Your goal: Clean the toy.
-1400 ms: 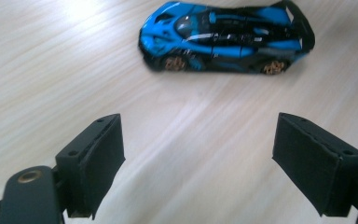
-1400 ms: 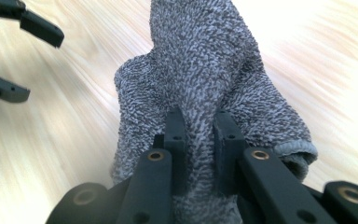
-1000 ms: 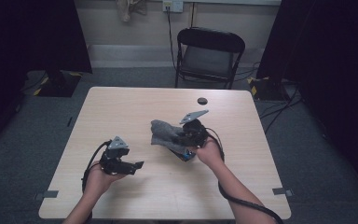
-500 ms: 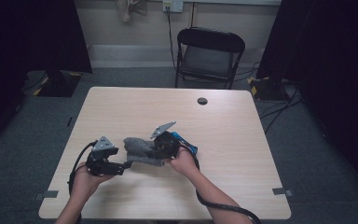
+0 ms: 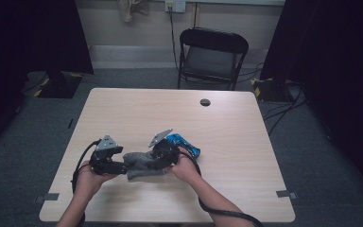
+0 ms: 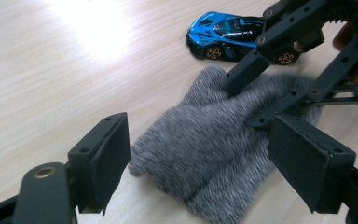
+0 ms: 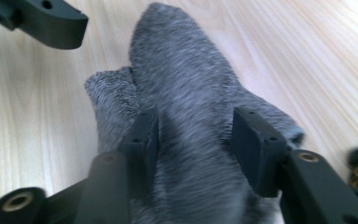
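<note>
The right gripper (image 7: 193,144) has just been opening; its jaws stand partly apart astride the grey sock (image 5: 142,163), which lies flat on the table (image 5: 246,142). The left gripper (image 6: 200,161) gapes wide at the sock's other end, pads clear. One sock, one blue toy car (image 6: 233,35) beside it. Both hands sit low, grippers pointing toward each other

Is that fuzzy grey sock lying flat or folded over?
Folded over: in the right gripper view, one layer of the grey sock overlaps another on the table.
</note>
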Demonstrator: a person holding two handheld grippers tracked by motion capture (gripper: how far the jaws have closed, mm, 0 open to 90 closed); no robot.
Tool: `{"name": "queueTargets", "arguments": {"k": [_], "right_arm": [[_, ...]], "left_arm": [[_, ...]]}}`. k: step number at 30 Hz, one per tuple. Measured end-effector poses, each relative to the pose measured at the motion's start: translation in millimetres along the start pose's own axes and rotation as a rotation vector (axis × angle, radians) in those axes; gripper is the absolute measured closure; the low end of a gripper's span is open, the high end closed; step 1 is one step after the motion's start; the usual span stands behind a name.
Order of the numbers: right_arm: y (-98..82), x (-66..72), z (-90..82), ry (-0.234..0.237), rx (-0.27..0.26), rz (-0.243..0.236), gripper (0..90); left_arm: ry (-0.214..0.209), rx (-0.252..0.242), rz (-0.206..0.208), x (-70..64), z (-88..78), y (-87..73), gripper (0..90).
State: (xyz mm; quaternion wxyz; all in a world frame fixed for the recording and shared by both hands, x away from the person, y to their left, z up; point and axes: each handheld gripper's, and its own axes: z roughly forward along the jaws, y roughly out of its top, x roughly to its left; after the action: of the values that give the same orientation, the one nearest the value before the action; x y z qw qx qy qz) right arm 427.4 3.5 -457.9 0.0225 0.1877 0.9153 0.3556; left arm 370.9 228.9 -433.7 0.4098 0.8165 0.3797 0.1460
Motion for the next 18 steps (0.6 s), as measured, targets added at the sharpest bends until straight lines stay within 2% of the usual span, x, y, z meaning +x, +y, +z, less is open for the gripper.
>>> {"name": "queueTargets", "arguments": {"k": [1,2,3,4,5,6,7,10,11,12,13,16,18], "right_arm": [[-1.8,-3.1,-6.6,-0.01,-0.005,0.0,43.6],[-1.8,-3.1,-6.6,-0.01,-0.005,0.0,43.6],[-4.2,-7.6,-15.5,-0.027,-0.019,0.008,38.7],[-5.5,-9.6,-19.0,-0.031,-0.029,0.023,36.0],[-7.5,-12.8,-23.5,-0.037,-0.037,0.039,33.4],[-7.5,-12.8,-23.5,-0.037,-0.037,0.039,33.4],[-13.4,-21.1,-33.5,-0.062,-0.047,0.072,29.4],[-18.8,-28.6,-40.7,-0.09,-0.054,0.101,26.8],[-25.4,-38.7,-48.1,-0.109,-0.062,0.15,25.0],[-25.4,-38.7,-48.1,-0.109,-0.062,0.15,25.0],[-30.9,-45.6,-52.5,-0.142,-0.065,0.165,23.2],[-34.7,-50.6,-53.8,-0.168,-0.059,0.172,21.9],[-38.1,-55.3,-52.5,-0.21,-0.056,0.176,19.7]], "left_arm": [[-0.02,0.0,0.006,-0.7,2.8,1.7,21.2],[-0.026,0.005,0.017,-1.7,5.5,3.0,21.2],[-0.029,0.02,0.038,-3.7,11.0,5.3,21.2],[-0.029,0.02,0.038,-3.7,11.0,5.3,21.2],[-0.039,0.027,0.057,-6.6,18.5,7.3,21.1],[-0.039,0.027,0.057,-6.6,18.5,7.3,21.1],[-0.041,0.036,0.073,-7.5,22.8,8.8,21.1],[-0.052,0.05,0.096,-10.3,31.9,11.0,20.6],[-0.058,0.053,0.113,-11.2,35.5,11.3,20.0],[-0.067,0.053,0.115,-11.8,37.8,11.0,20.0],[-0.077,0.053,0.13,-11.7,41.0,10.1,20.3],[-0.083,0.072,0.126,-11.5,47.5,6.4,20.2],[-0.086,0.08,0.14,-12.4,50.8,3.5,20.3]]}}
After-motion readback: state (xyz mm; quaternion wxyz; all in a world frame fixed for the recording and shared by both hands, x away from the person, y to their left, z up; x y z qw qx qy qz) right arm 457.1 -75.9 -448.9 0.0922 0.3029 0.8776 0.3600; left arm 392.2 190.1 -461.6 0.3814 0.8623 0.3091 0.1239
